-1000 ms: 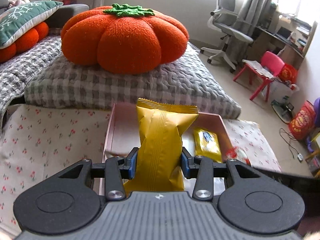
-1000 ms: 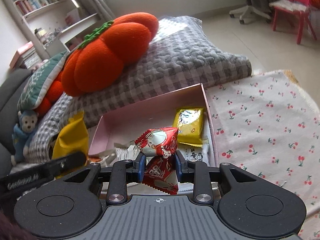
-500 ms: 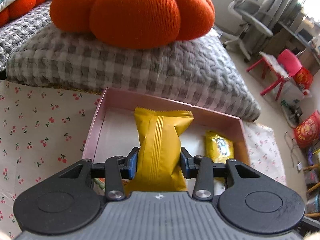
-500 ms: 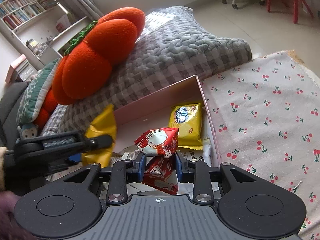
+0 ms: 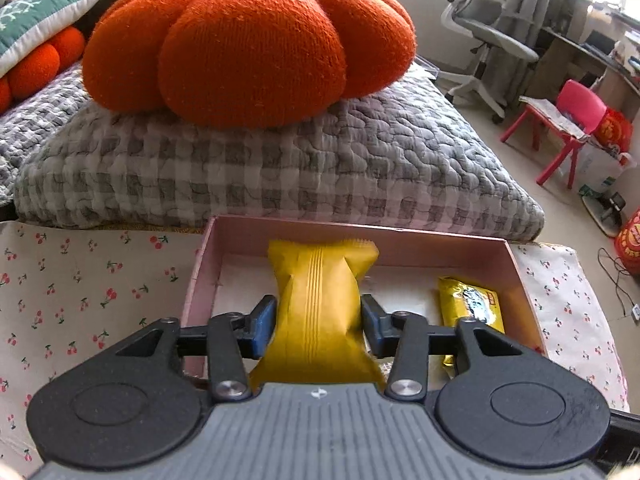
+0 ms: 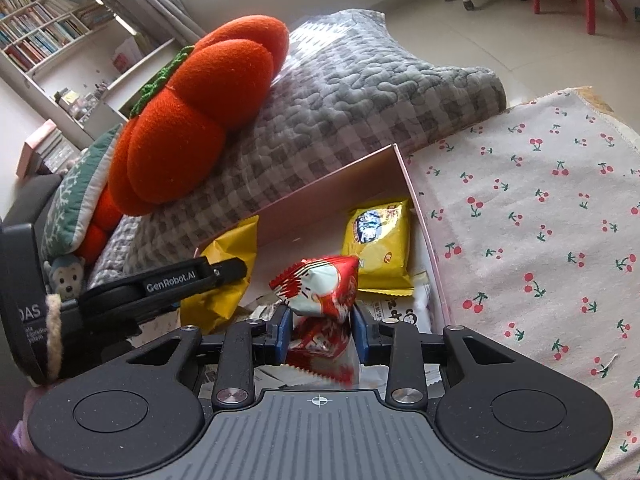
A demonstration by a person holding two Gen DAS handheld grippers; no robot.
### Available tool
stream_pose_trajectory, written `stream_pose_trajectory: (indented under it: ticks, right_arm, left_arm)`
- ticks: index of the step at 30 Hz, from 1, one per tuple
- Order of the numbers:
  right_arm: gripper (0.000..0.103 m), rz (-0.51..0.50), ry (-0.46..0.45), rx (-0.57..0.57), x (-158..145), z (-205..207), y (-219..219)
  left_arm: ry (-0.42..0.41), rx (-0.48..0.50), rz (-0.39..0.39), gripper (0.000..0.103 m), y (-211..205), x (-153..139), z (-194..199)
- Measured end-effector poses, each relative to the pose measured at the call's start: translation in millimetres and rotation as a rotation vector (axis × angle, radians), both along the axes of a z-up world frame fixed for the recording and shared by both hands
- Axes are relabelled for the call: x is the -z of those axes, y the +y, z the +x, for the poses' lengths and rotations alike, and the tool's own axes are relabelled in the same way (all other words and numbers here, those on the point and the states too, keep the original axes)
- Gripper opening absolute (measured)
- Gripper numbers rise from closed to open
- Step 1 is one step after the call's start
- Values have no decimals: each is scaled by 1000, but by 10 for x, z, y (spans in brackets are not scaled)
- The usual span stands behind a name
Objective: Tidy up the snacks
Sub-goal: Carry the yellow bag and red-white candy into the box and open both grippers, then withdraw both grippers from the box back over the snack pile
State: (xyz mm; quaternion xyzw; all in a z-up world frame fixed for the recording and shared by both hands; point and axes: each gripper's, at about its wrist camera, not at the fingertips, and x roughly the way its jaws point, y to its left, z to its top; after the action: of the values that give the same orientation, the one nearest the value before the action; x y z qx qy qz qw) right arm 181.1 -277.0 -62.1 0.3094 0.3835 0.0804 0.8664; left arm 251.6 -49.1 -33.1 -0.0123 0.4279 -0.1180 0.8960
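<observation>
My left gripper [image 5: 319,320] hangs over the pink box [image 5: 360,232] with a plain yellow snack packet [image 5: 320,280] upright between its blue pads. Its jaws are opening; the pads still touch the packet, whose lower edge is blurred. My right gripper [image 6: 320,332] is over the box's near end with a red-and-white snack packet [image 6: 316,284] between its pads. These jaws are opening too, still in contact. A yellow packet with a picture [image 6: 378,236] lies flat in the box by its right wall. In the right wrist view the left gripper's finger [image 6: 172,280] crosses the box's left side.
Several white wrappers [image 6: 400,312] lie in the box's near end. An orange pumpkin cushion [image 5: 248,48] sits on a grey checked quilt [image 5: 280,168] right behind the box. Cherry-print cloth [image 6: 540,240] spreads on both sides. An office chair [image 5: 492,40] and red stool [image 5: 560,128] stand far right.
The left gripper has gone forward and down with the yellow packet, from before the box to over it. The right gripper has stayed over the box and rolled a little, still with the red packet.
</observation>
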Motion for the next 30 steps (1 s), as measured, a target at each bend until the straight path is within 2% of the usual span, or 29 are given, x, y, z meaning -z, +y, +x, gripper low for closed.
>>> stream_pose_trajectory:
  ticks: [1, 2, 4, 7, 16, 21, 30]
  right_arm:
    - [38, 9, 5, 3, 4, 2, -9]
    - [46, 18, 6, 7, 4, -2, -19]
    - [54, 21, 6, 13, -7, -9, -23]
    - [56, 7, 0, -1, -38, -26, -7]
    - [66, -29, -32, -28, -203, -165, 25]
    - [68, -38, -51, -44, -323, -275, 26]
    - [81, -98, -79, -92, -491, -543, 65]
  left_arm:
    - [-4, 3, -2, 57, 15, -9, -17]
    - [-7, 8, -3, 59, 19, -15, -29]
    - [-8, 18, 3, 63, 26, -35, -66]
    - [-13, 30, 15, 71, 19, -59, -119]
    - [-26, 45, 17, 79, 79, -188, -350]
    - [-36, 44, 18, 83, 122, -277, -513]
    - [-38, 44, 10, 91, 223, -362, -848]
